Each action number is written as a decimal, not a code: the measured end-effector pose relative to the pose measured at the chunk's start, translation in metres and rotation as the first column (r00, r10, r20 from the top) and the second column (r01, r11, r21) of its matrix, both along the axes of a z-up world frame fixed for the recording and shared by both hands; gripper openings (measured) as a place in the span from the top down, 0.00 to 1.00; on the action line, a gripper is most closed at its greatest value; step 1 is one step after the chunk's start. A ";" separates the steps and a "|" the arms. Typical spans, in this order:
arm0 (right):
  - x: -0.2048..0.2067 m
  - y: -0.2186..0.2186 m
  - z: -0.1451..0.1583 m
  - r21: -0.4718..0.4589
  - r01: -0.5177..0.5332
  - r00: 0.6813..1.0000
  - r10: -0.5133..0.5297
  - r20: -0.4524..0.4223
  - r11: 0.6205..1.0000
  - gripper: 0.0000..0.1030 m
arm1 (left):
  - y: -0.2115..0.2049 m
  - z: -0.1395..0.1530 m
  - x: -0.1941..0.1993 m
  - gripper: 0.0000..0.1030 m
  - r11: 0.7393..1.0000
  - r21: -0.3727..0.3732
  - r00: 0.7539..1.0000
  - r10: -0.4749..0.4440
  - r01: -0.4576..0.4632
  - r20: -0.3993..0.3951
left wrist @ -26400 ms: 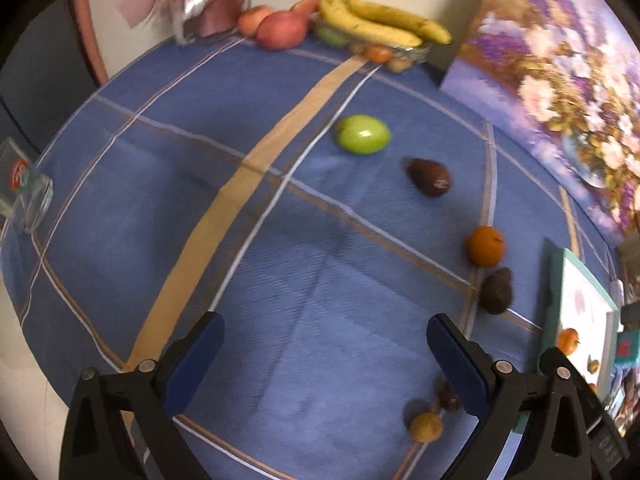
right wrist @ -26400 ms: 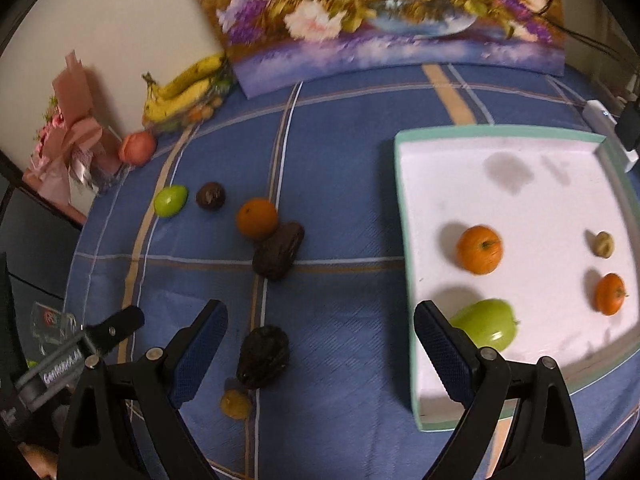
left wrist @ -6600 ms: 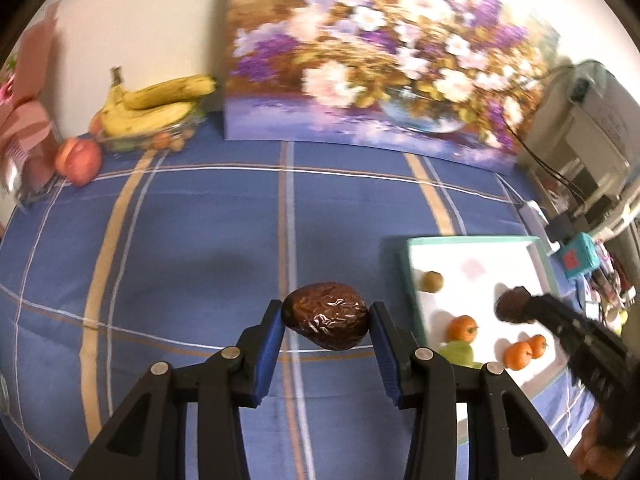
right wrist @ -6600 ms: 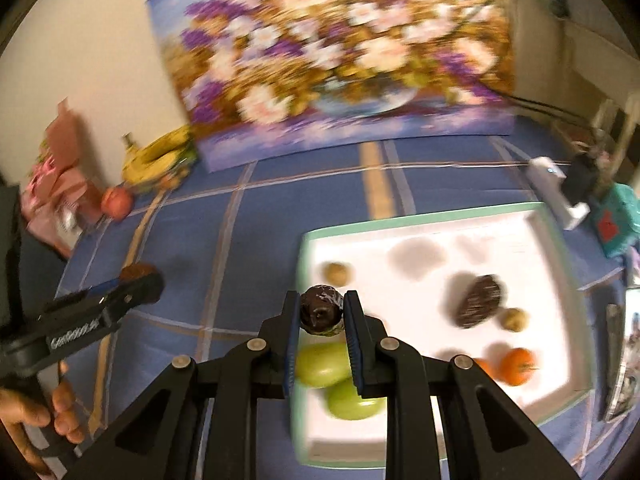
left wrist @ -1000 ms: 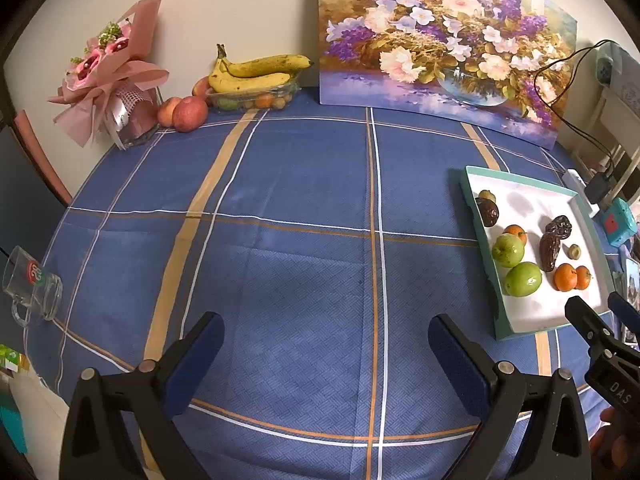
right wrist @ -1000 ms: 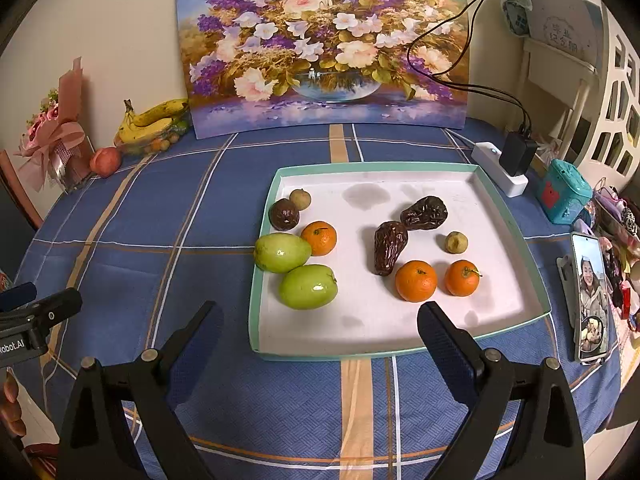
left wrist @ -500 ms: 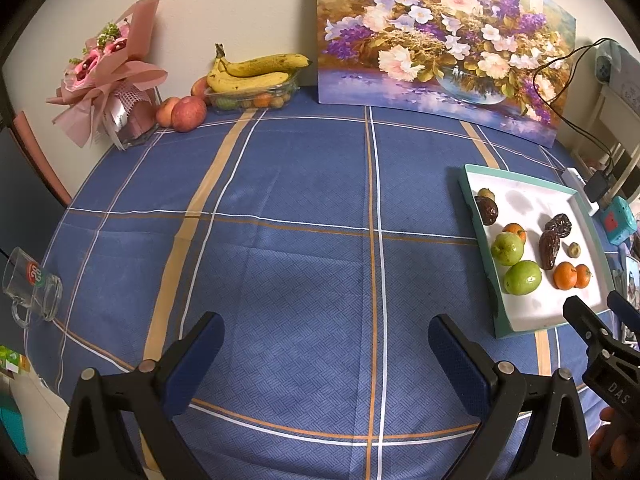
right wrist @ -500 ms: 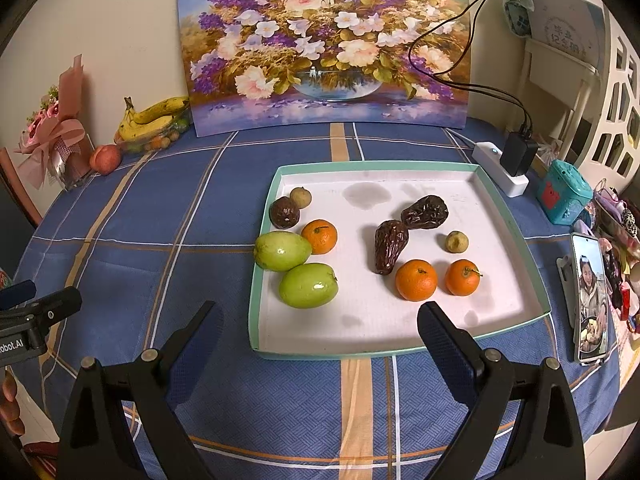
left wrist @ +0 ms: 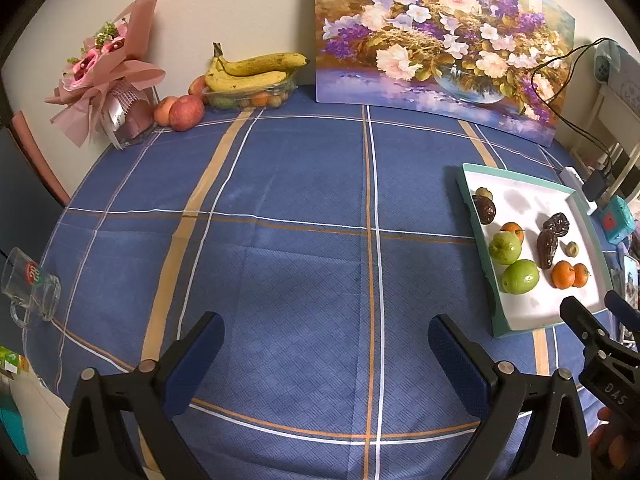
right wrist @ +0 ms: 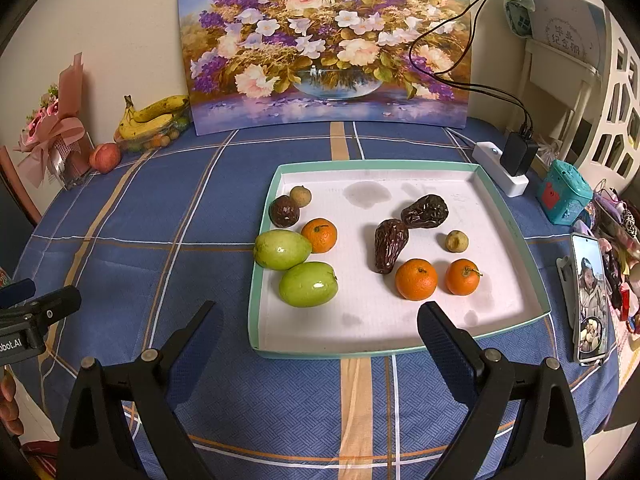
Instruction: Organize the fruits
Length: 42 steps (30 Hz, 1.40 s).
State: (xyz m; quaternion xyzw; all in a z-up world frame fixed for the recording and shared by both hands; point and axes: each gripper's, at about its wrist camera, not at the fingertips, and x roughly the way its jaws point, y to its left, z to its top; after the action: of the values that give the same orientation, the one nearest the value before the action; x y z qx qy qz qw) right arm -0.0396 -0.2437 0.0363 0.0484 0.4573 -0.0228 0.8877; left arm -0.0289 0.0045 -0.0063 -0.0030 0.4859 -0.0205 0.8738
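Facing tray (right wrist: pixel 516 236) rim — gripper (right wrist: pixel 320 330) wide

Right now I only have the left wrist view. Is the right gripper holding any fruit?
Observer: No. The right wrist view shows the right gripper open, with nothing between its fingers.
Operator: The two oranges at the tray's near right look stuck together from here.
Observer: They lie apart. Bare floor of the teal-rimmed white tray shows between the larger orange and the smaller orange.
Operator: Is there anything right of the tray I should avoid?
Observer: A smartphone with a lit screen stands propped just beyond the tray's right rim.
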 end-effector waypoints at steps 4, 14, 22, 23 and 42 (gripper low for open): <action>0.000 0.000 0.000 -0.001 -0.001 1.000 0.001 0.000 1.000 0.05 | -0.001 0.000 0.000 0.00 1.000 -0.001 1.000 -0.003 0.003 -0.002; 0.000 0.000 0.000 0.000 -0.001 1.000 0.001 -0.001 1.000 0.05 | -0.003 0.003 -0.001 0.00 1.000 0.002 1.000 -0.020 0.020 0.001; 0.000 0.000 -0.001 -0.001 -0.001 1.000 0.001 -0.001 1.000 0.05 | -0.001 0.004 0.000 0.00 1.000 0.004 1.000 -0.022 0.022 -0.002; 0.000 0.000 -0.001 -0.001 -0.001 1.000 0.001 -0.002 1.000 0.05 | -0.001 0.003 0.000 0.00 1.000 0.004 1.000 -0.021 0.021 -0.003; 0.001 0.000 -0.001 -0.002 -0.002 1.000 0.002 -0.003 1.000 0.05 | -0.001 0.002 0.001 0.00 1.000 0.005 1.000 -0.016 0.017 -0.012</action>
State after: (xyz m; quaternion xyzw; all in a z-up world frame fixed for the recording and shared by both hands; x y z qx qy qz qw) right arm -0.0390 -0.2432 0.0356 0.0472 0.4585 -0.0225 0.8872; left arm -0.0276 0.0035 -0.0040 0.0030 0.4911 -0.0265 0.8707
